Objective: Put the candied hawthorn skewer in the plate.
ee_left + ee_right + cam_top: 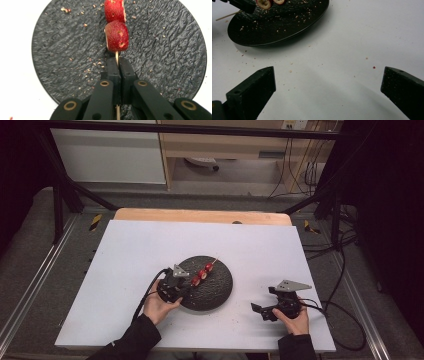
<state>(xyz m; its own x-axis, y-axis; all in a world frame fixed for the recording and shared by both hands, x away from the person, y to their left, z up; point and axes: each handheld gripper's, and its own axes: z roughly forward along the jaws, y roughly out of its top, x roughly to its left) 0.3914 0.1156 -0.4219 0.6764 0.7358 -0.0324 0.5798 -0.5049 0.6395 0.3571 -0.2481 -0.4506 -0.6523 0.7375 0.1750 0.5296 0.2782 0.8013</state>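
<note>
I'm pinching the wooden skewer (pixel 116 57) of red fruit pieces (pixel 116 36) in my left gripper (pixel 119 65) over the black plate (pixel 62 50); my right gripper (pixel 328 87) is hovering with fingers wide above the crumb-strewn desk (pixel 352 37).

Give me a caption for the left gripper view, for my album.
The left tool, shut on a thin wooden skewer of red fruit pieces, over a crumb-strewn black slate plate.

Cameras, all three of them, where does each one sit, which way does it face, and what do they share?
High view: above the person's side, facing forward and down; both forearms, left gripper and right gripper show.
Left gripper view: rides the left gripper, facing along shut jaws clamping the skewer over the black plate.
Right gripper view: rides the right gripper, open jaws over the white table.
Shared: plate and skewer.
</note>
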